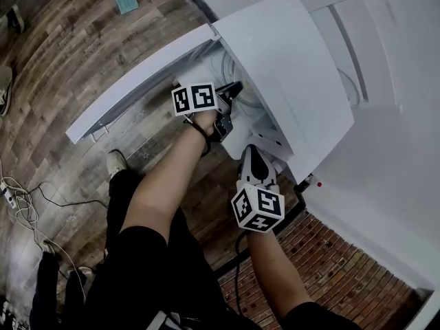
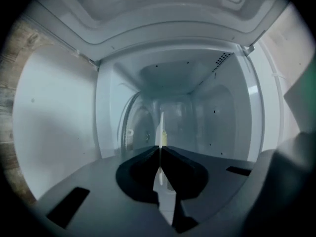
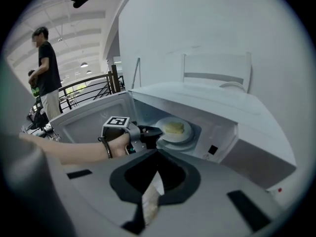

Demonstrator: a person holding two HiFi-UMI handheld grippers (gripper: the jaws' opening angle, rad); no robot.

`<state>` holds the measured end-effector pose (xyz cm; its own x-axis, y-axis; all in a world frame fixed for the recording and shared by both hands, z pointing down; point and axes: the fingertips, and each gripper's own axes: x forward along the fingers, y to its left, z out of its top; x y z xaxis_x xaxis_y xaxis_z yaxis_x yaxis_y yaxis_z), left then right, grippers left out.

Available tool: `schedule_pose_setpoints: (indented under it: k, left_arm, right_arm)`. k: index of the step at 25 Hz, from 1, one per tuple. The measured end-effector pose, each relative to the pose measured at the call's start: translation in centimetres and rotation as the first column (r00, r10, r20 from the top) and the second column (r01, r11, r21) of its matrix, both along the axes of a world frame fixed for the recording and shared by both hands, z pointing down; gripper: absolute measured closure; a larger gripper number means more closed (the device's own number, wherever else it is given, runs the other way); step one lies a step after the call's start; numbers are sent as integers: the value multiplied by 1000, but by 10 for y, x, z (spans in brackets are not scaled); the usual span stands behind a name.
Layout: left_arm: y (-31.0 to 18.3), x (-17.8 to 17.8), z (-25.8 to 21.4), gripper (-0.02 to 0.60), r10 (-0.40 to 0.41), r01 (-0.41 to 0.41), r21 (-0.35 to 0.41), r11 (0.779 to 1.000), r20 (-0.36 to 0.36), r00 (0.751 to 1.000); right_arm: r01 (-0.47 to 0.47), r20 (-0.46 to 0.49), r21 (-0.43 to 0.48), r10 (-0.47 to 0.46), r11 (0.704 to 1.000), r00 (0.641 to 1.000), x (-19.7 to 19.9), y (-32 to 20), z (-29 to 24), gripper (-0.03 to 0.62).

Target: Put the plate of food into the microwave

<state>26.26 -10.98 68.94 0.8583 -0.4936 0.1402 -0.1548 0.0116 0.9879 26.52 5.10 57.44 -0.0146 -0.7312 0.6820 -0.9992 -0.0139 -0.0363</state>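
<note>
The white microwave (image 1: 289,67) stands with its door (image 1: 137,81) swung open to the left. My left gripper (image 1: 234,88) reaches into the opening, shut on the near rim of a white plate (image 3: 183,132) that carries a yellow piece of food (image 3: 173,128). The plate sits level inside the cavity, over the glass turntable; I cannot tell whether it touches it. In the left gripper view the plate (image 2: 161,125) shows edge-on between the closed jaws of the left gripper (image 2: 160,149). My right gripper (image 1: 253,158) hangs in front of the microwave, shut and holding nothing.
The open door (image 3: 84,120) juts out on the left of the opening. A person (image 3: 47,73) stands far off by a railing (image 3: 94,90). Cables (image 1: 20,205) lie on the wooden floor, and a brick-patterned strip (image 1: 330,267) runs below the microwave.
</note>
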Motion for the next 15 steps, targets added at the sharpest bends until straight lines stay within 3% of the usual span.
schedule_pose_setpoints:
  k: [4, 7, 10, 13, 15]
  left_arm:
    - [-7, 13, 2, 571, 46, -49, 27, 998, 84, 995]
    - [-8, 18, 7, 571, 96, -109, 68, 992, 179, 979]
    - [-12, 17, 6, 571, 89, -121, 111, 986, 257, 962]
    - [-16, 16, 7, 553, 86, -185, 209, 960, 409, 909]
    - [-18, 14, 8, 527, 68, -270, 301, 915, 544, 837]
  right_arm:
    - [-6, 14, -10, 6, 1000, 1000, -1, -1, 4, 582]
    - [4, 21, -21, -4, 1000, 1000, -6, 1, 6, 582]
    - [12, 19, -29, -11, 1000, 1000, -9, 2, 9, 582]
    - [24, 36, -50, -22, 998, 999, -13, 4, 13, 582]
    - [48, 71, -70, -43, 996, 997, -22, 7, 16, 580]
